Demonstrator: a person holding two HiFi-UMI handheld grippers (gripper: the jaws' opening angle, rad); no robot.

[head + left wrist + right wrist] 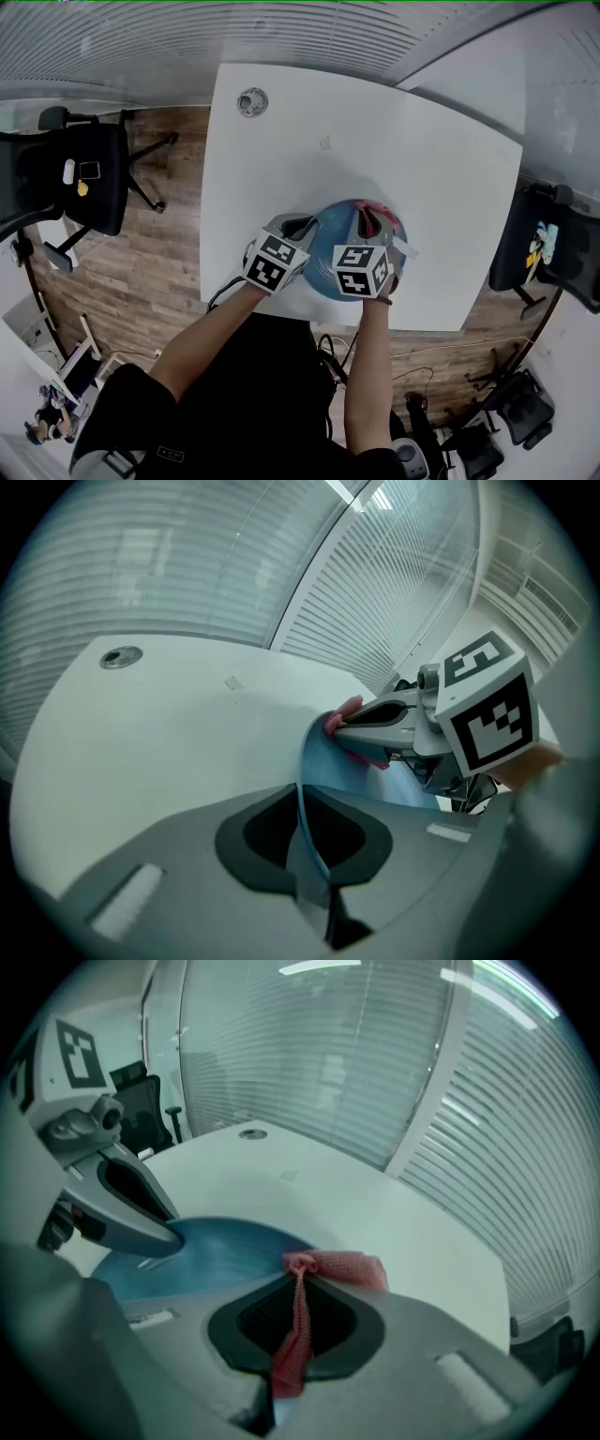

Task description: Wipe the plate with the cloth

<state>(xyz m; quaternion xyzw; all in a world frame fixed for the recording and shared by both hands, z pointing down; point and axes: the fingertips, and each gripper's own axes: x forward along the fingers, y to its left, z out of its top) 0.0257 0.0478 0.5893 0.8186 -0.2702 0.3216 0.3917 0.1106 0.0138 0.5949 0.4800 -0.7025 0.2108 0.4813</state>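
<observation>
White table — left tool grips plate rim; right tool grips cloth, partly hidden.

plate near front edge of table, cloth at plate's far-rt rim.

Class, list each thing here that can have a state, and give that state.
plate: rim clamped by the left gripper
cloth: bunched, pinched by the right gripper
left gripper: shut on the plate
right gripper: shut on the cloth
</observation>
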